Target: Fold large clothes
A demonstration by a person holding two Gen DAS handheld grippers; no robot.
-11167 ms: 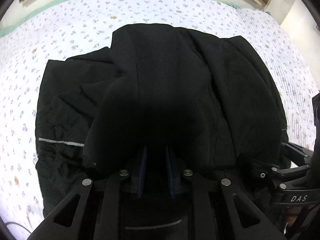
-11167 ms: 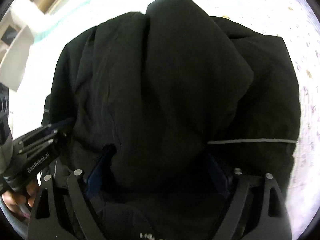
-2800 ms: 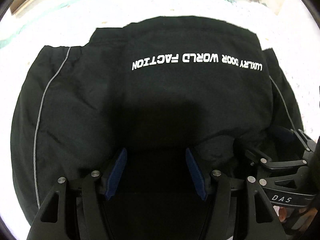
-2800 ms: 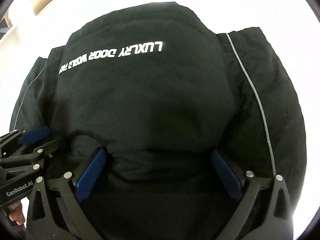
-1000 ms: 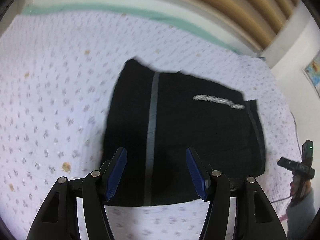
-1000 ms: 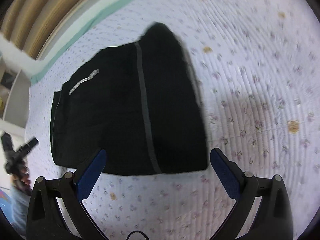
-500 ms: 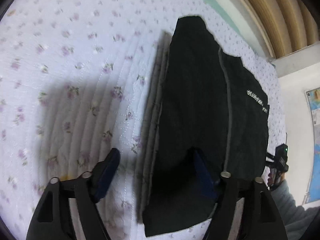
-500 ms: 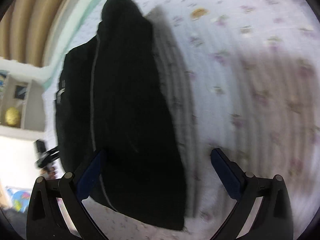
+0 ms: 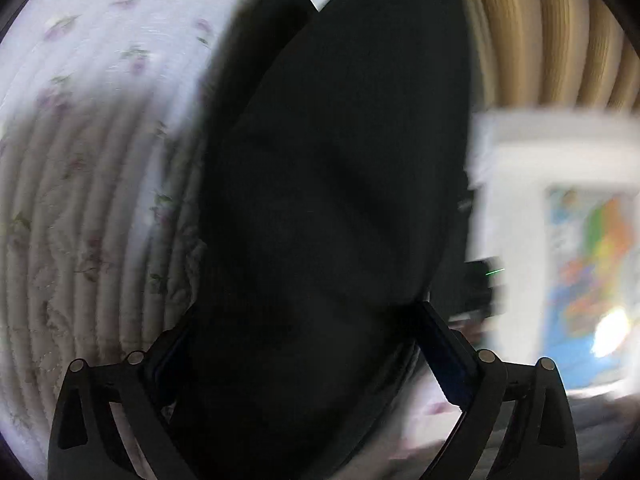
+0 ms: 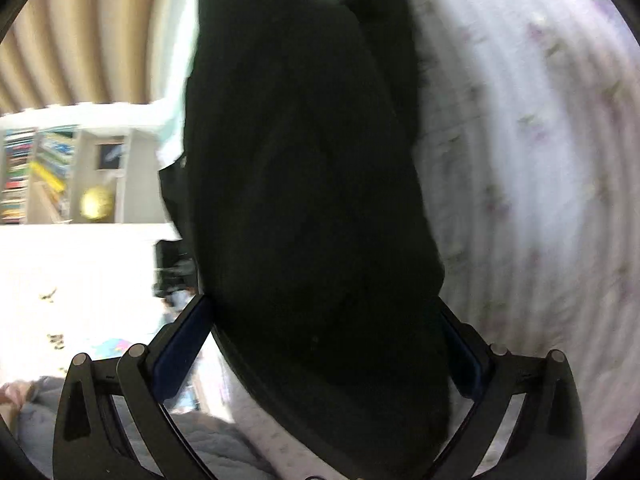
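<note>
The folded black garment (image 9: 340,208) lies on the floral quilted bedspread (image 9: 92,168) and fills the middle of both views; it also shows in the right wrist view (image 10: 308,200). My left gripper (image 9: 308,352) is open, its jaws wide apart on either side of the garment's near end. My right gripper (image 10: 320,344) is open in the same way around the garment's other end. Both views are blurred and tilted, close to the fabric. Whether the pads touch the cloth I cannot tell.
The bedspread (image 10: 540,160) spreads beside the garment. A wooden slatted headboard (image 9: 540,32) stands beyond it. A bookshelf (image 10: 44,168) stands off the bed's side, and a colourful poster (image 9: 592,280) hangs on the wall.
Both grippers have swung low and moved in on the folded garment from its two ends; the garment now sits between each pair of open jaws. Half a second ago they were farther back.
</note>
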